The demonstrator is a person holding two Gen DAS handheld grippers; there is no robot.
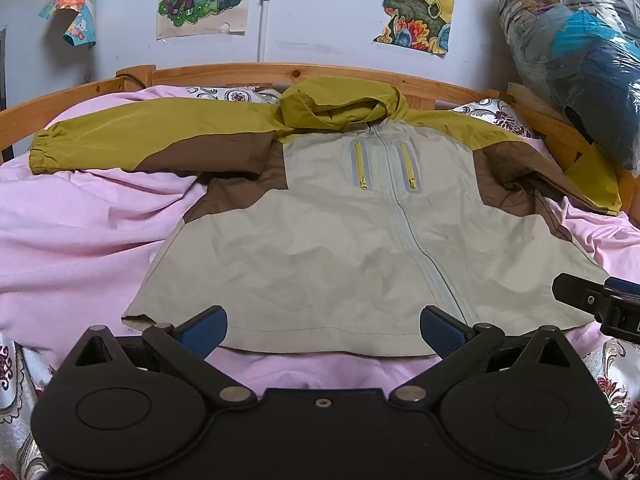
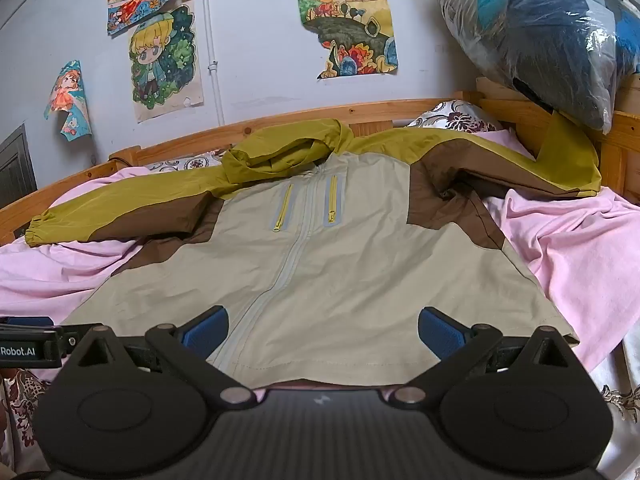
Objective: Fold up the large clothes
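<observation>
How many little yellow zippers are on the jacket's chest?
2. One yellow zipper sits left of the jacket's long middle zip, the other yellow zipper right of it. Folds might hide more.

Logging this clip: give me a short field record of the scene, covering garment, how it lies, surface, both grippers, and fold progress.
garment: hooded jacket, beige front, olive and brown sleeves
lay: spread flat, front up, zipped, sleeves out to both sides, hood bunched at the top
surface: pink sheet on a wooden-framed bed
left gripper: open, at the hem, holding nothing
right gripper: open, at the hem, holding nothing
fold progress: no fold made yet
</observation>
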